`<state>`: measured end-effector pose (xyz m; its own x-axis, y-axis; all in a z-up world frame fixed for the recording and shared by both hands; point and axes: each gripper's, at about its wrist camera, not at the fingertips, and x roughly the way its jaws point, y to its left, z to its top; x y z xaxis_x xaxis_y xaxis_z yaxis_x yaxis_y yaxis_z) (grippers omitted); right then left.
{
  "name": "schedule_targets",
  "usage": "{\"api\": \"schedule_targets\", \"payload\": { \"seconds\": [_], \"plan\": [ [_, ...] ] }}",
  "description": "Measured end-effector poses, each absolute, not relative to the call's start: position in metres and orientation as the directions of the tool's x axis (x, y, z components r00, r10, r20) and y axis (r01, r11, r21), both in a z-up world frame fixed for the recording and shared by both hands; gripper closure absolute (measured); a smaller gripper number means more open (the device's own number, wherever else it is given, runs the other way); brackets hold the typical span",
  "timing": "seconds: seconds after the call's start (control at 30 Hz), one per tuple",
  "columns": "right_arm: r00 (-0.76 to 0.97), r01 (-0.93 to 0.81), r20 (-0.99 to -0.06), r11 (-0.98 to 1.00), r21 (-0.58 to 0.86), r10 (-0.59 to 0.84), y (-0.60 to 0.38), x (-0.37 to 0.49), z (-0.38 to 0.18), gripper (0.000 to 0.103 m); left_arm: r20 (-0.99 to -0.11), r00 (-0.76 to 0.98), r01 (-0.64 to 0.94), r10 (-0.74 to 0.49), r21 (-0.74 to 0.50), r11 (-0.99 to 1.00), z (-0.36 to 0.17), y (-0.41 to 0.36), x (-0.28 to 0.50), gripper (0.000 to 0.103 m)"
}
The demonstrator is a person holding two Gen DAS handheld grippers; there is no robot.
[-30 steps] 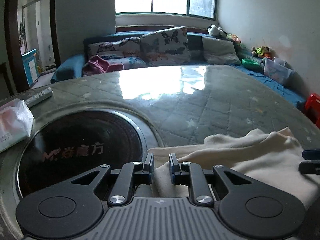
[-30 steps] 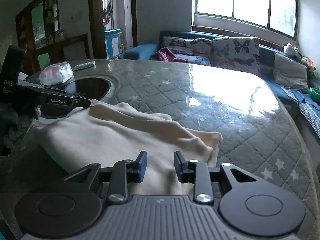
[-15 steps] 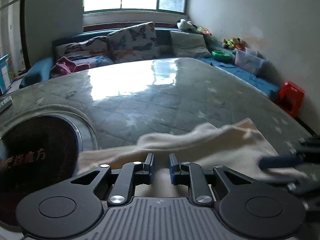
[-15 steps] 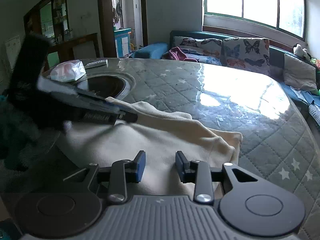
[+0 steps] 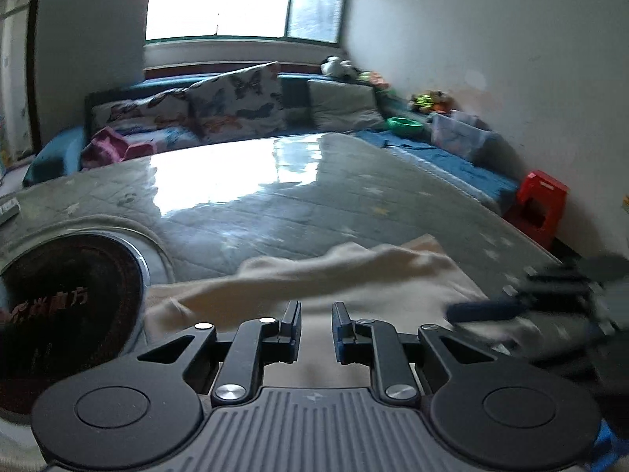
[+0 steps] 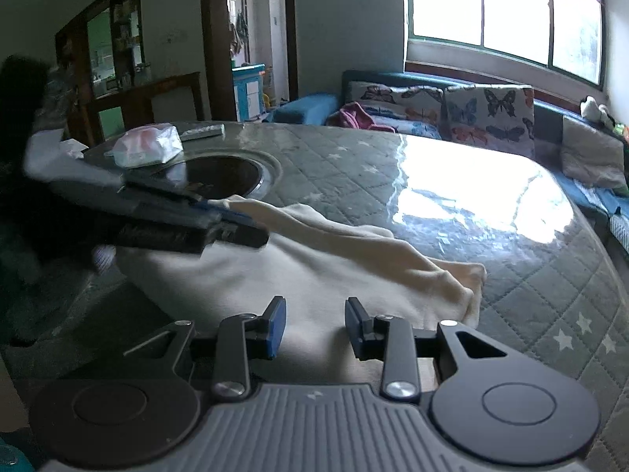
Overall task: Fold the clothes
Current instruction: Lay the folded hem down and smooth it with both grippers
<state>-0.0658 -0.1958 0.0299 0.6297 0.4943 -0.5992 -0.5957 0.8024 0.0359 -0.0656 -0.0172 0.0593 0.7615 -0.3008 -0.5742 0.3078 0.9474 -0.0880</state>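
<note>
Both wrist views sit low over the table (image 5: 298,212), facing the sofa (image 6: 452,118), sharing the cream garment (image 6: 314,275)

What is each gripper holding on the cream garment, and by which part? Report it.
Nothing is held. The left gripper and the right gripper are both open above the cream garment, with no cloth between the fingers.

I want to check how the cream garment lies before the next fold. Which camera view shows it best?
The right wrist view: the cream garment lies there nearly whole on the quilted table cover, with its raised ridge and far corner plain. The left wrist view shows only a blurred strip of it beyond the left gripper, partly hidden by the right gripper.
</note>
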Motion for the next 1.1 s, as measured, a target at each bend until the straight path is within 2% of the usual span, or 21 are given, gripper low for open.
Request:
{"api": "schedule_targets", "payload": {
  "seconds": [0.27,0.53,1.1],
  "plan": [
    [0.647,-0.605,-0.61,0.795,-0.044,0.458,-0.184,-0.08,0.02,0.072,-0.586,0.751,0.325,-0.303,-0.07,0.943,0.041,-0.029,-0.087,0.085],
    [0.668,-0.571,-0.585,0.821,-0.006,0.46,-0.201,-0.088,0.03,0.072,-0.587,0.754,0.319,-0.295,-0.065,0.946,0.036,-0.028,-0.086,0.084],
    [0.678,-0.486,-0.603,0.872,0.061,0.42,-0.239,-0.088,0.021,0.071,-0.578,0.773,0.257,-0.263,-0.093,0.962,0.043,-0.003,-0.104,0.084]
  ]
}}
